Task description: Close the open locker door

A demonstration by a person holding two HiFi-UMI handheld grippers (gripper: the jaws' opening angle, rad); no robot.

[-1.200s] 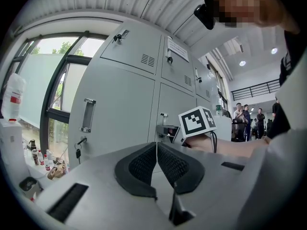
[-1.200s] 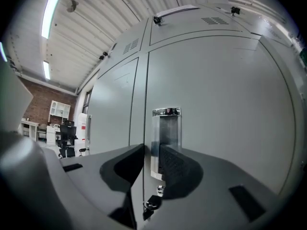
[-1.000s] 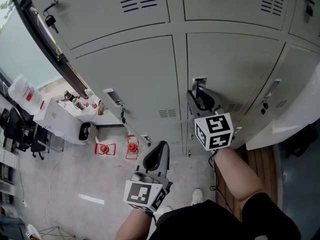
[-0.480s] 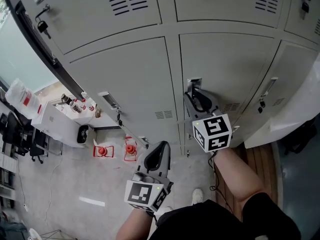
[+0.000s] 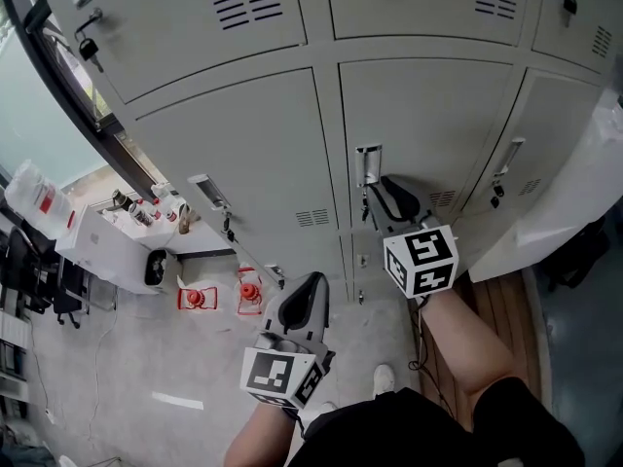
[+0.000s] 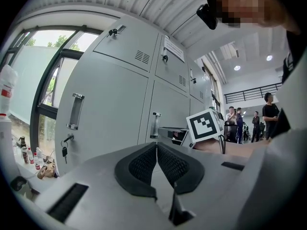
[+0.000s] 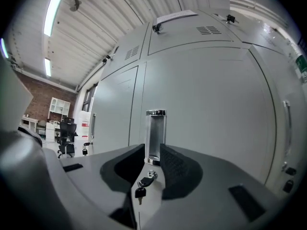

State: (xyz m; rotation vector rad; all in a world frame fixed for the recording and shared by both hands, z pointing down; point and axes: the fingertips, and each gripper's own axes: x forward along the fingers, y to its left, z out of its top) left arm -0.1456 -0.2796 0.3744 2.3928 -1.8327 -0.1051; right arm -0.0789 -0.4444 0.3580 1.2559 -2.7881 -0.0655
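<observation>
The grey locker door (image 5: pixel 428 125) in the lower middle row lies flush with its neighbours. Its chrome recessed handle (image 5: pixel 368 163) (image 7: pixel 155 135) stands just beyond my right gripper (image 5: pixel 374 198) (image 7: pixel 152 152). That gripper's jaws are apart with nothing between them, and they frame the handle without touching it. Below the handle a small key (image 7: pixel 139 191) hangs from the lock. My left gripper (image 5: pixel 310 285) (image 6: pixel 157 147) is lower and to the left, away from the lockers, with its pads pressed together on nothing.
The neighbouring left door has its own handle (image 5: pixel 208 191) with keys hanging. A white cart with bottles (image 5: pixel 117 236) and red items on the floor (image 5: pixel 198 297) are at the left. A large pale panel (image 5: pixel 574 202) juts out at the right. Several people (image 6: pixel 249 123) stand far off.
My right gripper has drawn back a little from the handle, which now shows free above its tips. The left gripper has stayed where it was.
</observation>
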